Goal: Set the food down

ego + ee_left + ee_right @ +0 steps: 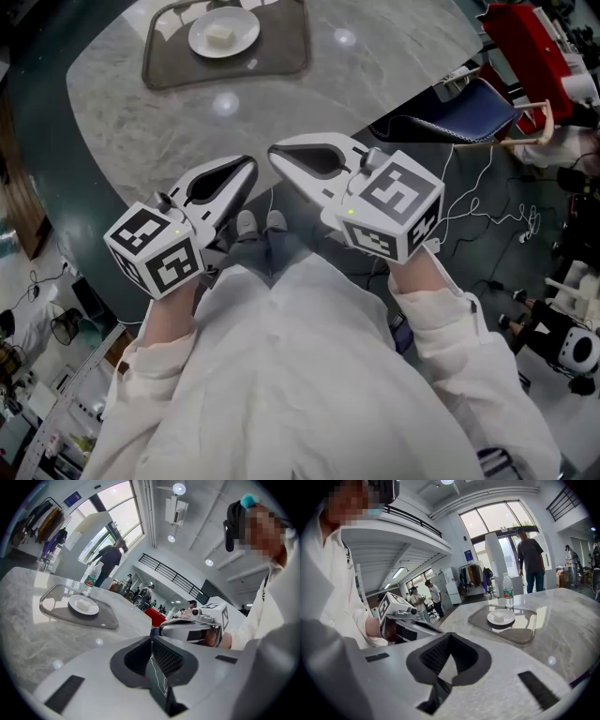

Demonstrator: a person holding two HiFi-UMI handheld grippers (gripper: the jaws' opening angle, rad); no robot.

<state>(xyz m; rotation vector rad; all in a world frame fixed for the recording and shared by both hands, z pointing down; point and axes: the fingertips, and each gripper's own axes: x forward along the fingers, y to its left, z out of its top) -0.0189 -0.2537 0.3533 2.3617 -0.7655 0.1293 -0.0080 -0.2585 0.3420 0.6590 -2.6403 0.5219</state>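
A pale piece of food (pixel 221 36) lies on a white plate (pixel 239 22) that rests on a grey tray (pixel 281 58) at the far side of the marble table (pixel 375 84). Both grippers hang over the person's lap at the table's near edge, well short of the tray. My left gripper (pixel 246 171) is shut with nothing in it, and so is my right gripper (pixel 278 156). The left gripper view shows the plate (pixel 75 606) with the food (pixel 83 604) far ahead to the left. The right gripper view has the plate (pixel 506 619) and food (pixel 499 616) ahead to the right.
A water bottle (pixel 508 592) stands behind the tray (pixel 520 632). To the right of the table are a blue chair (pixel 469 108), red equipment (pixel 534 47) and cables on the floor (pixel 497 225). People stand in the background (pixel 530 559).
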